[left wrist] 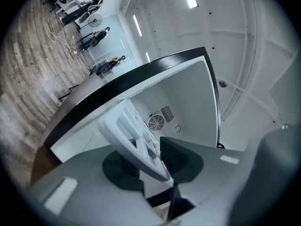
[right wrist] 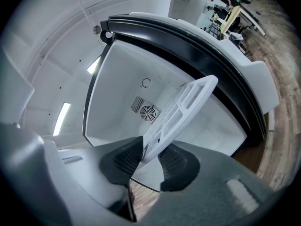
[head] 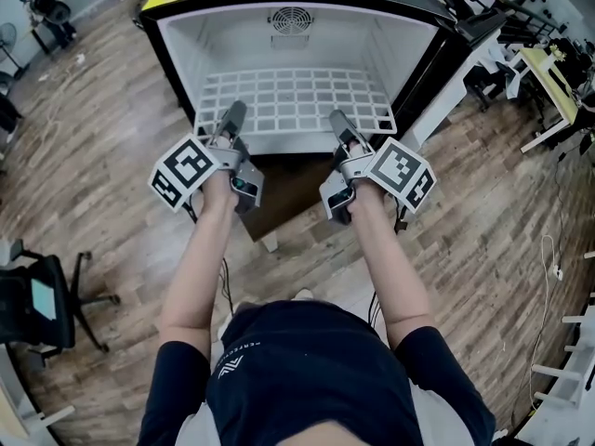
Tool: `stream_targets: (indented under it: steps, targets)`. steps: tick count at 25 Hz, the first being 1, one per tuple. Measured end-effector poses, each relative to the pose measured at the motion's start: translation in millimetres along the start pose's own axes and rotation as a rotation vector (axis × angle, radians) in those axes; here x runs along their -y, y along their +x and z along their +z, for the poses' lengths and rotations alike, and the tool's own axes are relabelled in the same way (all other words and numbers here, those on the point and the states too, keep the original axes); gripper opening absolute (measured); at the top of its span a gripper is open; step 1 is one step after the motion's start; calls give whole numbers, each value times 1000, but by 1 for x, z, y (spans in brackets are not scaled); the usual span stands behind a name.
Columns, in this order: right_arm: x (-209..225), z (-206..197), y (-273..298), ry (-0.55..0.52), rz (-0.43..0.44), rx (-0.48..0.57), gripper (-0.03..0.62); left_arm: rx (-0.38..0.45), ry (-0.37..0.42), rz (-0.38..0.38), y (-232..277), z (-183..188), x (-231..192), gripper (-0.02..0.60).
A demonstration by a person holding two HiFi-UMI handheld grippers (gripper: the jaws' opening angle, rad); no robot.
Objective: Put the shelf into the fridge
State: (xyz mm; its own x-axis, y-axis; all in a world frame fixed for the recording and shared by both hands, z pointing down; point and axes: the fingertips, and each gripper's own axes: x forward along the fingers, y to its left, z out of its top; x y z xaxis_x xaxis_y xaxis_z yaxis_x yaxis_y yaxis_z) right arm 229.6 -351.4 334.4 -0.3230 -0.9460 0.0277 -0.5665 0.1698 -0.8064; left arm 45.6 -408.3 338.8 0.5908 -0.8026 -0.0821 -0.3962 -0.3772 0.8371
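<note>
- The shelf (head: 293, 100) is lying level inside the fridge (head: 177, 54), with its front edge at the fridge's opening.
- The left gripper (head: 232, 117) is pinching that edge in part-open jaws, nearer the fridge's left wall.
- The right gripper (head: 337, 124) is pinching it likewise, nearer the right wall.

The wood-plank floor (head: 493, 203) carries a black office chair (head: 28, 309) at left, a desk (head: 544, 74) at right.

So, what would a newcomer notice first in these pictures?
First the white grid shelf, lying level, partly inside the open fridge at the top of the head view. Then the left gripper and the right gripper, each clamped on the shelf's near edge. A round fan sits in the fridge's back wall.
</note>
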Motion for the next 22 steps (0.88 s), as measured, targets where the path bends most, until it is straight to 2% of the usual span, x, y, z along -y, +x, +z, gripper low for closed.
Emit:
stream_targets:
  steps: [4, 8, 14, 18, 22]
  targets:
    - [-1, 0, -2, -23, -8, 4, 110, 13, 86, 34, -8, -2, 3, 128]
    - [0, -2, -10, -59, -29, 17, 140, -7, 137, 54, -15, -7, 3, 149]
    - [2, -4, -34, -126, -57, 52, 137, 14, 271, 82, -36, -14, 8, 188]
    - [4, -7, -46, -221, -93, 68, 137, 36, 413, 118, -50, -19, 13, 204]
    - [4, -12, -52, -373, -133, 73, 137, 42, 628, 151, -62, -27, 20, 193]
